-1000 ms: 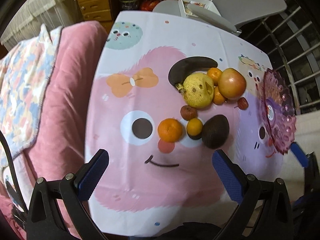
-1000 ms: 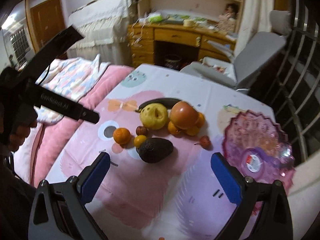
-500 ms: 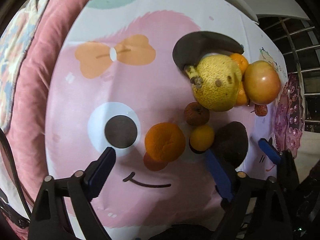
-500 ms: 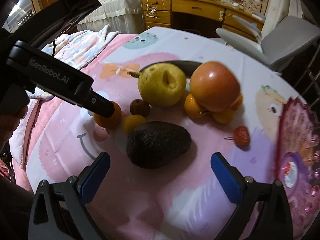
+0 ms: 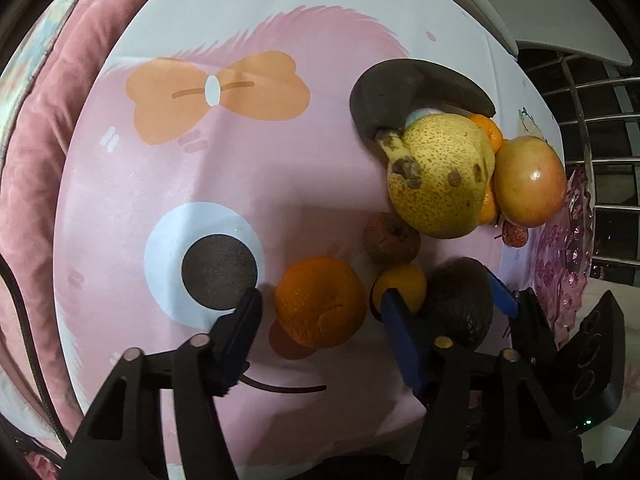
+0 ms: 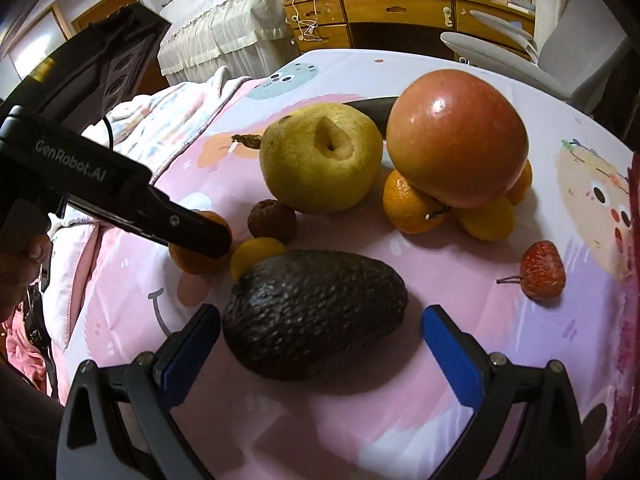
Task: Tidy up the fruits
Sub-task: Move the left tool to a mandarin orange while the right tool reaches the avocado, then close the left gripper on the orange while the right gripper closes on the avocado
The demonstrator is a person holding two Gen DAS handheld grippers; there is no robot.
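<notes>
Left gripper (image 5: 320, 316) is closing around the large orange (image 5: 320, 307); the fruit is sitting between the two fingers, with a gap showing on each side, so the pads are not pressing yet. Right gripper (image 6: 320, 340) is standing wide open, straddling the avocado (image 6: 316, 312) without touching it; the avocado is lying on the tablecloth (image 6: 460, 264).

Places relative to the avocado:
- One small yellow citrus (image 6: 256, 254) is sitting just beyond it on the left, touching or nearly so.
- The large orange is lying further left of that, partly hidden in the right wrist view behind the left gripper's finger.
- One wrinkled brown fruit (image 6: 272, 220) is sitting behind the yellow citrus.
- One yellow pear (image 6: 320, 164) and one red apple (image 6: 456, 138) are sitting further back; the apple is resting on a cluster of small oranges (image 6: 412, 204), at least three, exact count unclear.
- One black banana (image 5: 412, 84) is lying behind the pear.
- One small red fruit (image 6: 542, 268) with a stem is lying to the right, apart.
- One pink glass dish (image 5: 560, 256) is sitting at the far right edge.
</notes>
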